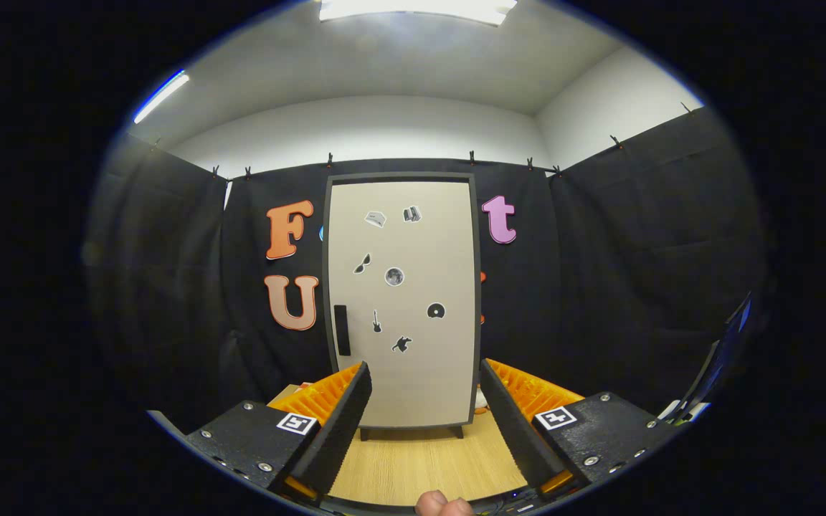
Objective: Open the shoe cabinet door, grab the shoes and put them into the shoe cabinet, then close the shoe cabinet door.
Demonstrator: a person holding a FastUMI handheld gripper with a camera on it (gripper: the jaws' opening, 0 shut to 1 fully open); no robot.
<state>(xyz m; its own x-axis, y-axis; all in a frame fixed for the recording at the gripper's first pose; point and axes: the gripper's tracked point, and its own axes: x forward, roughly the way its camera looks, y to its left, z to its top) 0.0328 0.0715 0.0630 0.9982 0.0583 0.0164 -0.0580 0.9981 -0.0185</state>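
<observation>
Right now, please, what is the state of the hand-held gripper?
Hand-held gripper: open, holding nothing; its fingers frame the closed shoe cabinet door beyond them.

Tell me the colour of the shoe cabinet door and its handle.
In the gripper view, the shoe cabinet door is beige with a dark frame; its handle is black. The open tool faces it.

The wooden table (420, 462) bears the closed shoe cabinet (402, 301).

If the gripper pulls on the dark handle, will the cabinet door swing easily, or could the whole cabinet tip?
The door looks thin and flat, so probably light. The cabinet stands tall on small feet, so a hard pull on the handle might rock it. The gripper is open.
</observation>
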